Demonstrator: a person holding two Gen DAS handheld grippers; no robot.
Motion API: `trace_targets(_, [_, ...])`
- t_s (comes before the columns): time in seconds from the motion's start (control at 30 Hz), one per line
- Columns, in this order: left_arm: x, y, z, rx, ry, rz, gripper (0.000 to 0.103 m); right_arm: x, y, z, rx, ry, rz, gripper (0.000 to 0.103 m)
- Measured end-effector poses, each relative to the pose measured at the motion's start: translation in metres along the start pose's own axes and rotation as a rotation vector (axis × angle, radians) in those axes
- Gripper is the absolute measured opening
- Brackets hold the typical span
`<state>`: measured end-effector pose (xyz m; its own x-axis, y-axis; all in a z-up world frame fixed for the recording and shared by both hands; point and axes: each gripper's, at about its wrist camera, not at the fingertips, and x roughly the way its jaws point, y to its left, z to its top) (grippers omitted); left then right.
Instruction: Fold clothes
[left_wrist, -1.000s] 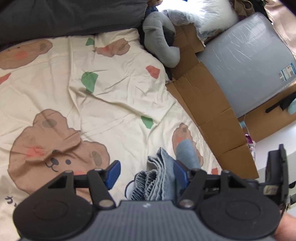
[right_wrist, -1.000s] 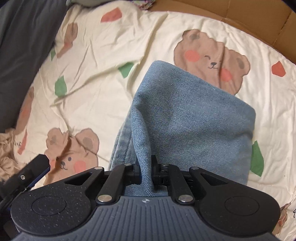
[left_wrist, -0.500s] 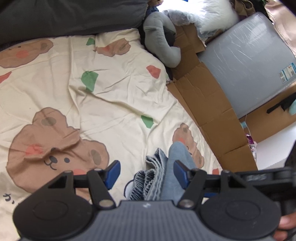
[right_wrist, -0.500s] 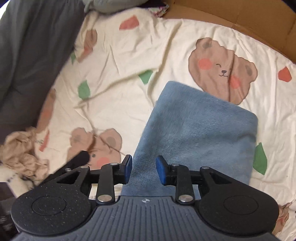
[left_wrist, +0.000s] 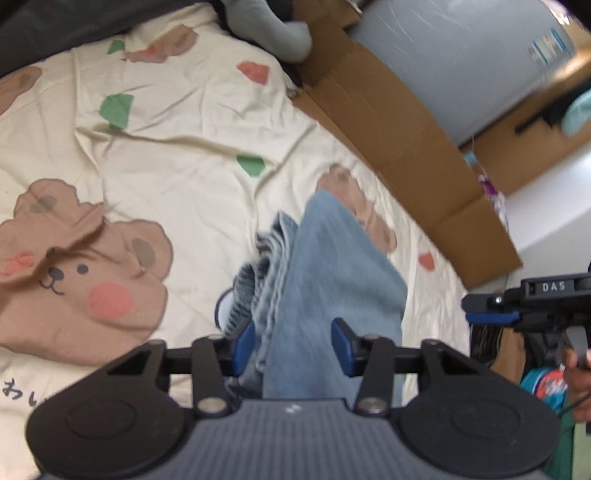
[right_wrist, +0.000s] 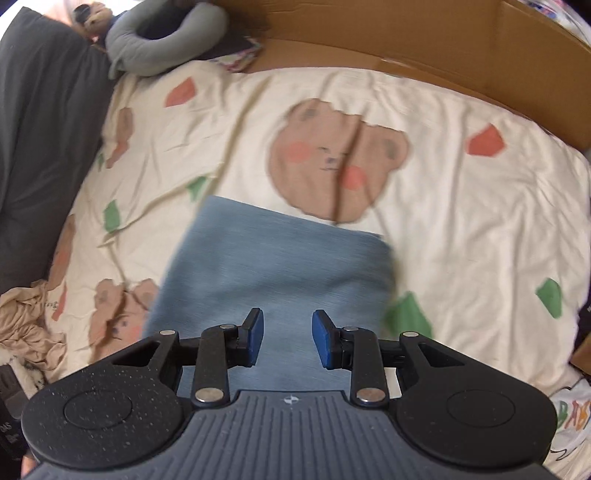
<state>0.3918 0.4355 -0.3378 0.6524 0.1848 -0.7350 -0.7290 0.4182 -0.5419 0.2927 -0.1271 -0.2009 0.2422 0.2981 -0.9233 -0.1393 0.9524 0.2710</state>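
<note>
The left gripper (left_wrist: 293, 345) points steeply down at the bed, its jaws closing with the folded denim garment (left_wrist: 332, 280) between the blue pads (left_wrist: 245, 343); whether the pads already press the cloth is hard to tell, since a little gap seems to show on the right side. Just left of the claw, the garment's bunched, layered edges stick out, and its smooth folded top runs forward from between the fingers. Off to the right in the left wrist view, a hand (left_wrist: 576, 380) holds the other tool, cut off by the frame edge. The right gripper (right_wrist: 288, 341) also tilts sharply downward, jaws standing apart and clear of the cloth, hanging above the near end of the same garment (right_wrist: 273, 266). From there the denim looks like a flat, soft-blue rectangle ahead of the claw, blurred by motion, lying on the cream bear-print duvet (right_wrist: 461, 229). Beyond lies brown cardboard (right_wrist: 424, 40).
</note>
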Motion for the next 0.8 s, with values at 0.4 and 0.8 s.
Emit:
trace_targets(0.4, [-0.013,0.002,-0.018,0.021,0.073,0.056,0.010,0.057,-0.070,-0.061,0.045,0.020,0.115,0.044])
trace_targets(0.8, [-0.009,0.000,-0.024,0.080,0.162,0.108,0.015,0.099,-0.101,-0.118,0.045,0.056,0.270,0.048])
